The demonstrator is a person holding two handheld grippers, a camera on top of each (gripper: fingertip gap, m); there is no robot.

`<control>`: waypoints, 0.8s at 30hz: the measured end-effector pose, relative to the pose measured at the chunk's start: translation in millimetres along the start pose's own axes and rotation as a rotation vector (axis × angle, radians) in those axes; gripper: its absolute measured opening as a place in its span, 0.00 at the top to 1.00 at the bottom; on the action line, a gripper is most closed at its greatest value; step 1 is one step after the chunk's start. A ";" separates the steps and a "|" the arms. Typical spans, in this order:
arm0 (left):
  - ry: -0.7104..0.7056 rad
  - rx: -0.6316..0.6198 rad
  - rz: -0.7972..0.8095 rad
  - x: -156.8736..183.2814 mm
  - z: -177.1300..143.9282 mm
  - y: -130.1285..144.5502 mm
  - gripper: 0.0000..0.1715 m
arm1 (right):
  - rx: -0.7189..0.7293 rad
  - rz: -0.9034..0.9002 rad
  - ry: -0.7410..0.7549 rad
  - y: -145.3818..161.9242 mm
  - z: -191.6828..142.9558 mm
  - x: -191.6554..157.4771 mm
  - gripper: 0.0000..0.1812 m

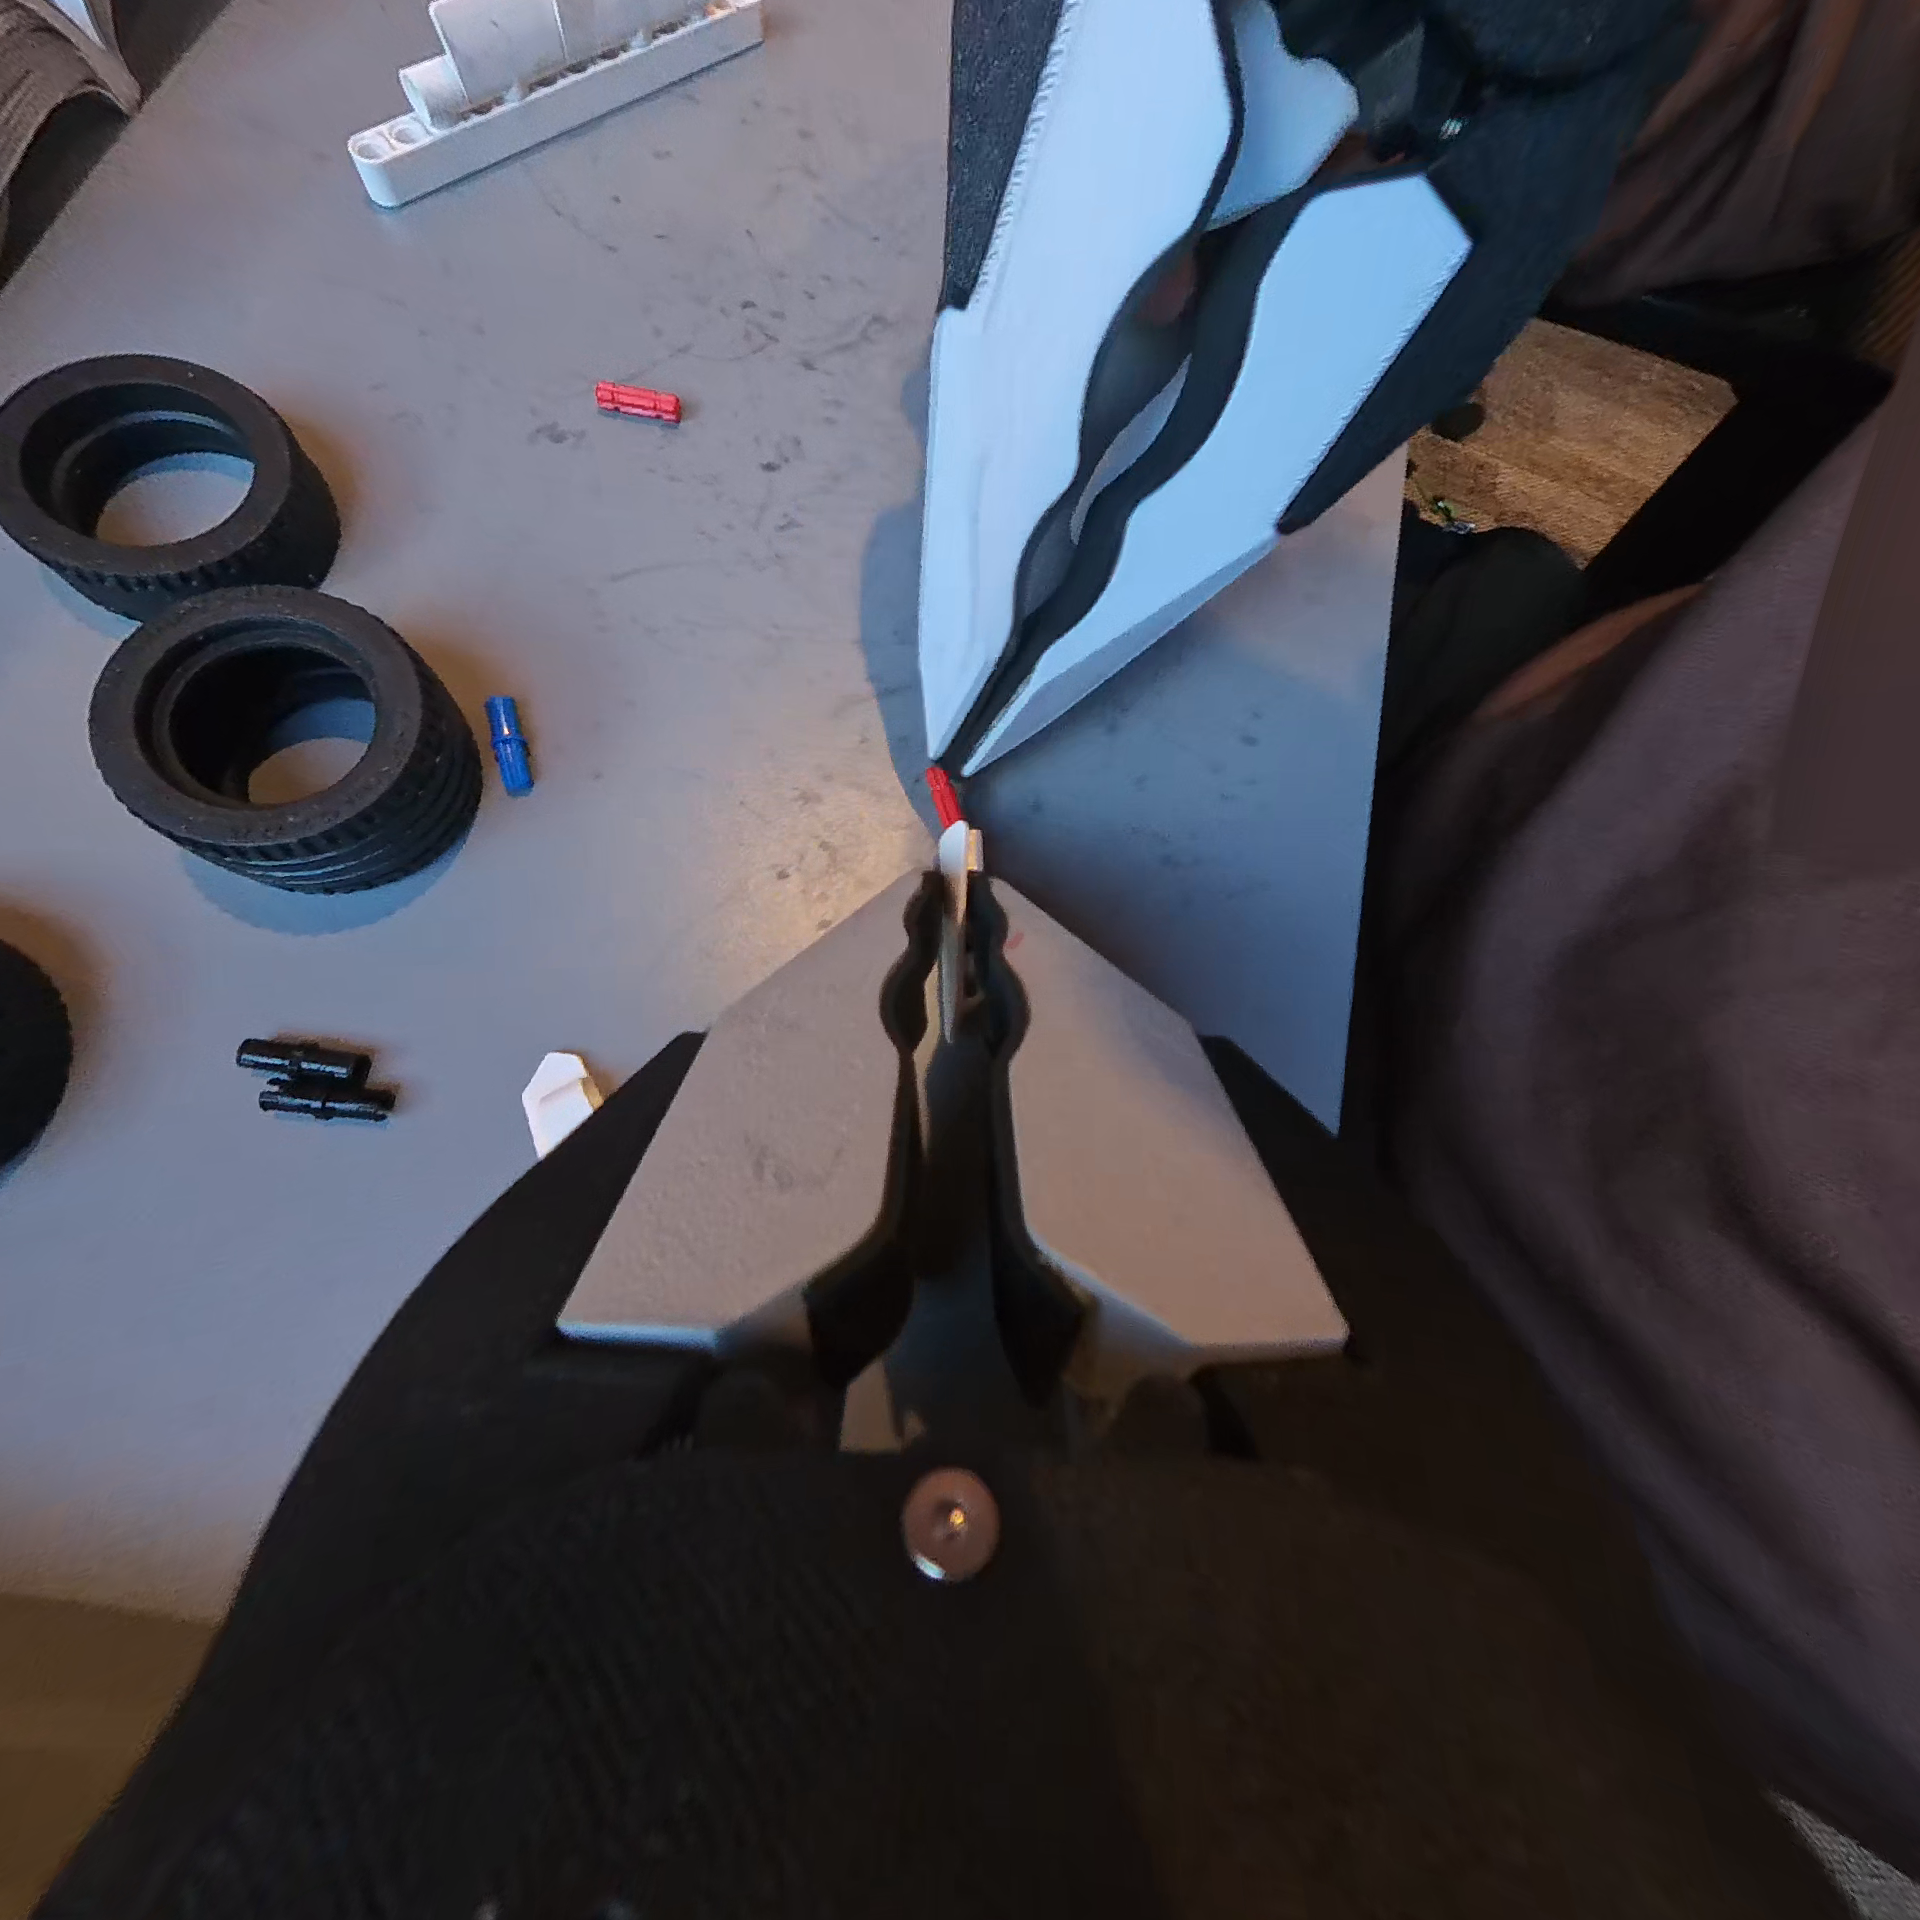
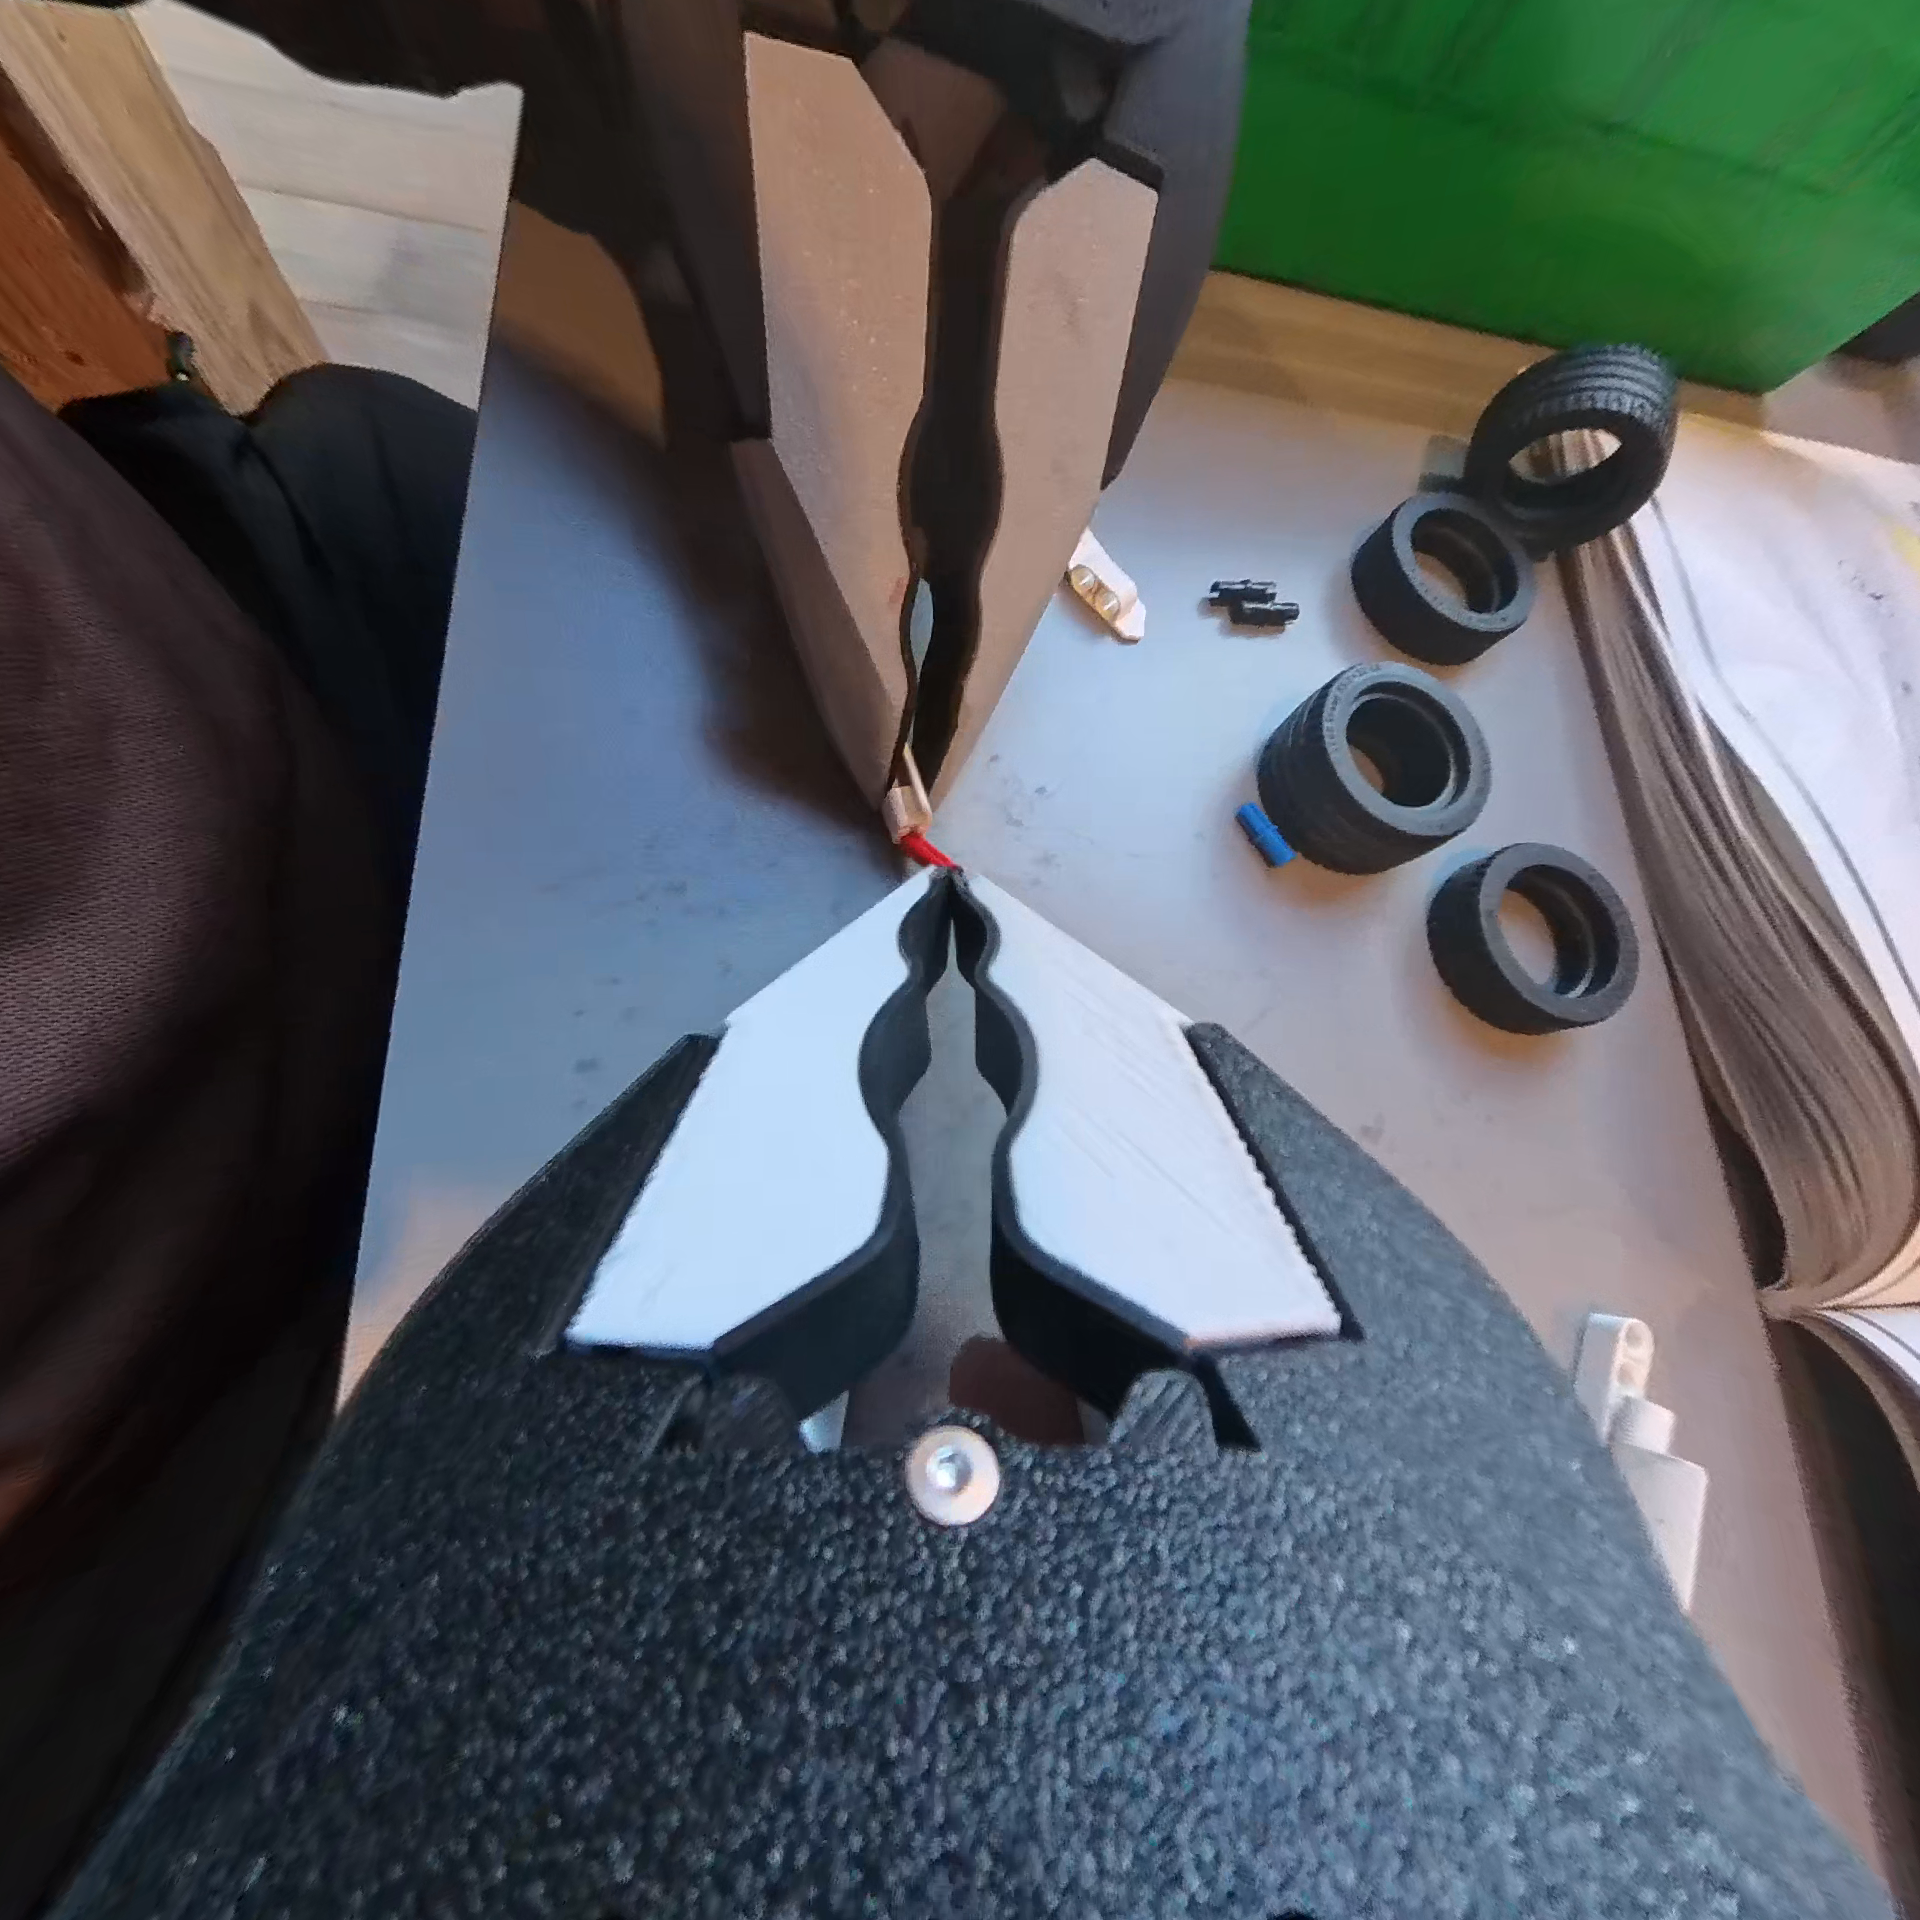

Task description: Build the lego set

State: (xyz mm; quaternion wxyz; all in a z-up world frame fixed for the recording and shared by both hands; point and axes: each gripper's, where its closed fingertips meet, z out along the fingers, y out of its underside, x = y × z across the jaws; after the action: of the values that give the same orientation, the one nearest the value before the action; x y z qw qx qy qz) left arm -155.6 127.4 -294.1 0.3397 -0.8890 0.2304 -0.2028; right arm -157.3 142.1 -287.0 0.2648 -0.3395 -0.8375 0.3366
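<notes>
Two claws: left gripper [image 1: 961, 883] pinches a small white piece [image 1: 958, 847]; right gripper [image 2: 948, 881] pinches a red pin [image 2: 928, 851], tips meeting above the table [image 1: 675, 623].
Handling: both parts look light, stiff and slick; grip the pin by its far end, leaving the tip free.
Left view only: spare red pin [image 1: 638, 401], white beam [image 1: 551, 104].
Right view only: open booklet [image 2: 1787, 831], green box [image 2: 1558, 135].

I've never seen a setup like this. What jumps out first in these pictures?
Two pairs of tongs meet tip to tip above the grey table: the left tongs pinch a small white piece, the right tongs a red pin, the pin's end at the white piece. Off to one side lie black tyres and a blue pin.
</notes>
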 end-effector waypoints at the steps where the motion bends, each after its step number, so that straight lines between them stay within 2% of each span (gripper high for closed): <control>1: -0.002 0.003 -0.002 0.0 0.1 -0.1 0.98 | -0.003 0.016 -0.009 0.7 0.2 0.2 1.00; 5: -0.035 0.003 0.031 -0.2 0.4 -0.1 0.98 | -0.049 0.085 -0.070 7.1 4.5 -0.9 1.00; 13: -0.058 -0.022 0.060 0.1 -1.6 2.5 0.98 | -0.024 0.163 -0.130 12.2 -6.9 -0.9 0.99; 19: -0.108 -0.023 0.062 -4.4 -5.5 5.5 0.98 | -0.049 0.359 -0.126 9.8 -2.9 -2.5 0.87; 24: -0.125 -0.016 0.043 -7.8 -10.6 9.4 0.98 | -0.067 0.448 -0.029 4.4 7.0 0.1 0.87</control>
State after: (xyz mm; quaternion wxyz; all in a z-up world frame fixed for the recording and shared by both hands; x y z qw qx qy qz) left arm -169.9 120.1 -294.9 0.3508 -0.8974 0.2293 -0.1377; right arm -160.3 141.9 -294.7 0.1602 -0.5206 -0.7556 0.3639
